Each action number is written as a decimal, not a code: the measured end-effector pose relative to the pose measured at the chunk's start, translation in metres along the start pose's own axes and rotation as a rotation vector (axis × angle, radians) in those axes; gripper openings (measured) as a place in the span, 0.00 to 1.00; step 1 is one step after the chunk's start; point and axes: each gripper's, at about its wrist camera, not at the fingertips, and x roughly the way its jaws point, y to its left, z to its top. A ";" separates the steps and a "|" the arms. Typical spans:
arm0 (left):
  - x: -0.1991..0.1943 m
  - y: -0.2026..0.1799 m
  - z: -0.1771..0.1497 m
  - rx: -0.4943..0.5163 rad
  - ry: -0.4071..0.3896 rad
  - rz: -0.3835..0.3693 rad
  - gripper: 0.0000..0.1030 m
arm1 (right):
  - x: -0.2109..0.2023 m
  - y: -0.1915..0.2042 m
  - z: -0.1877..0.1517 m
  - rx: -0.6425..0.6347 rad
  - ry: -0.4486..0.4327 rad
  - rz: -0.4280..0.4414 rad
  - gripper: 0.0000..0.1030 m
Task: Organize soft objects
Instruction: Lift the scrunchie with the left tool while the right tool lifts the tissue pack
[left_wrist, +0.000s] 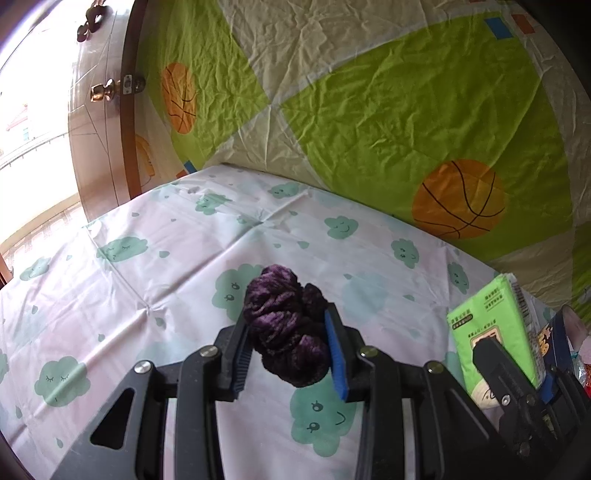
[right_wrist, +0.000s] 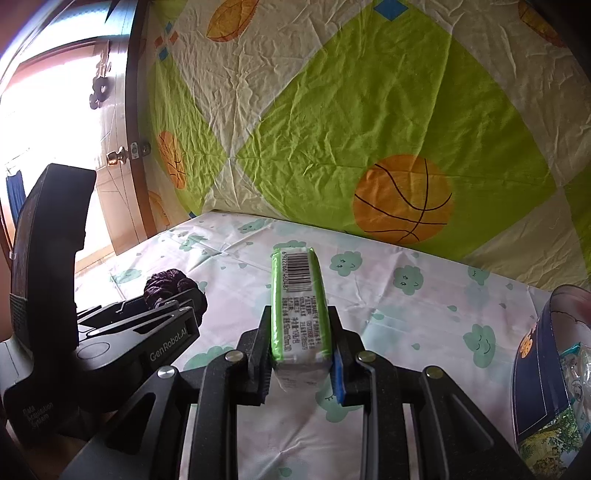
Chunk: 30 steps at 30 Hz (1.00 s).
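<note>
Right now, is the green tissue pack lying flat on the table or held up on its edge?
Held on edge. The right gripper clamps the tissue pack by its broad faces, barcode side up, above the tablecloth.

Dark purple yarn bundle (left_wrist: 286, 325). Bright green tissue pack (right_wrist: 300, 306), white end, black barcode. Pale pink-white tablecloth (left_wrist: 155, 273) with mint-green smiling clouds and drops. Lime-and-cream diamond sheet (left_wrist: 369, 92) with orange basketballs, small blue and orange squares. Brown wooden door (left_wrist: 99, 122), brass knob. Navy box (right_wrist: 539, 369).
</note>
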 end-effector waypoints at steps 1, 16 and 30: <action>-0.001 0.000 0.000 0.000 -0.001 0.000 0.34 | -0.001 0.000 -0.001 -0.001 0.000 0.000 0.27; -0.018 -0.004 -0.012 -0.004 -0.007 -0.026 0.34 | -0.022 -0.003 -0.009 -0.004 -0.013 -0.002 0.27; -0.039 -0.017 -0.029 0.020 -0.013 -0.063 0.34 | -0.050 -0.011 -0.021 0.000 -0.033 -0.005 0.27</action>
